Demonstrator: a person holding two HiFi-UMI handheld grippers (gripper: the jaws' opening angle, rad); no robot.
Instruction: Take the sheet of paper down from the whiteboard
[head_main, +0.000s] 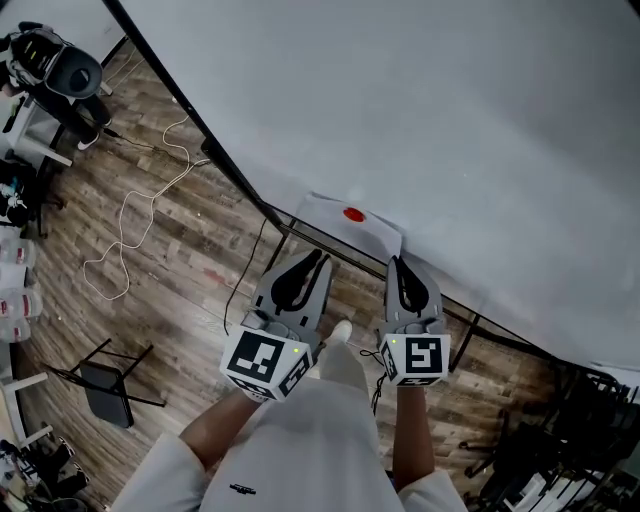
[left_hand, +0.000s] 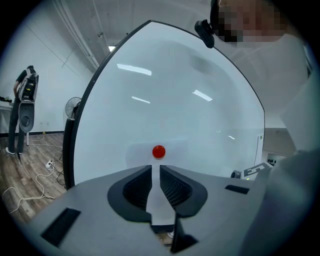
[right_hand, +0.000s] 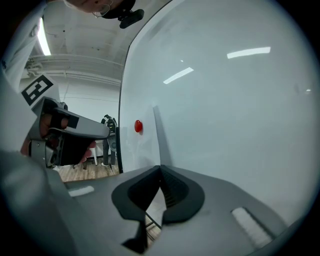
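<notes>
**Head view.** The sheet of paper (head_main: 325, 215) hangs low on the whiteboard (head_main: 450, 120), pinned by one red magnet (head_main: 353, 214). Its long side seems to run along the board's lower edge. Both tools point at it: the left tongs (head_main: 322, 257) sit under its left half, and the right tongs (head_main: 397, 262) touch its lower right corner.

**Left gripper view.** My left tongs (left_hand: 155, 168) stand slightly spread, with a narrow gap and nothing pressed between the pads. The magnet (left_hand: 158, 151) lies straight ahead, just above that gap, on the sheet of paper (left_hand: 140, 152).

**Right gripper view.** My right tongs (right_hand: 160, 169) are pressed together at the right edge of the sheet of paper (right_hand: 146, 147). That edge lifts off the board and runs into the tips, so I judge that they pinch it. The magnet (right_hand: 138, 126) sits up and to the left, nearer the left tongs (right_hand: 65, 132).

I judge that the left hand is best placed to take the magnet while the right hand keeps the sheet.
</notes>
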